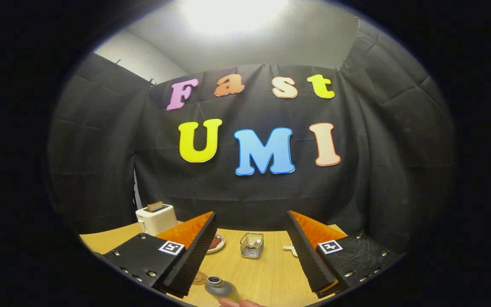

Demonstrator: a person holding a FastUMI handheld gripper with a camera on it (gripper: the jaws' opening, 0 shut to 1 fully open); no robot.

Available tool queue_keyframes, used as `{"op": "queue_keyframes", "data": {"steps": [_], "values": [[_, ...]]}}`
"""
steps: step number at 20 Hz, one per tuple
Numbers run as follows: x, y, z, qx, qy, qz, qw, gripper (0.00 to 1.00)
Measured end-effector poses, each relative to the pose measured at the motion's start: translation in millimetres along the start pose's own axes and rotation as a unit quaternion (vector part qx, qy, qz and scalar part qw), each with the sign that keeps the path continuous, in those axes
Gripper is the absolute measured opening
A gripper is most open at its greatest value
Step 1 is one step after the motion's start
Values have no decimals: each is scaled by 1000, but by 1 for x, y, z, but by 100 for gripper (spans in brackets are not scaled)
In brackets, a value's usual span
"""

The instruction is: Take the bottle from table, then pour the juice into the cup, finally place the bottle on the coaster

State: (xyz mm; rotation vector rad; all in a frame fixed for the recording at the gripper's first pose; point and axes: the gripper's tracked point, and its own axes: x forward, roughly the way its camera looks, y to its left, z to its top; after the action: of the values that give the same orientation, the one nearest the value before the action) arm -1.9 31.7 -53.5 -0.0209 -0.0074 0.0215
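Observation:
My gripper [252, 221] is open, its two fingers spread wide above the wooden table [267, 273]. A small bottle [220, 288] with an open dark mouth stands low between the fingers, close to the camera and nearer the left finger. A person's fingertip [239, 303] touches the bottle from below. A round brown coaster [200, 278] lies on the table just beside the left finger, partly hidden by it. Beyond the fingers, mid-table, stands a clear square glass cup [252, 245]. Nothing is between the pads.
A white toaster [157, 218] with a slice of bread stands at the back left of the table. A small plate [216, 243] with dark red food lies behind the left finger. A small white object [290, 248] peeks out beside the right finger.

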Motion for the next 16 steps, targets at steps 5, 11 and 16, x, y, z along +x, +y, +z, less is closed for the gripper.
{"op": "queue_keyframes", "data": {"steps": [5,11,16], "values": [[-2,8,-39,-4,4,-9,1000,99],[-8,30,-104,3,19,-8,1000,99],[-3,45,-143,0,42,-8,999,99]]}}
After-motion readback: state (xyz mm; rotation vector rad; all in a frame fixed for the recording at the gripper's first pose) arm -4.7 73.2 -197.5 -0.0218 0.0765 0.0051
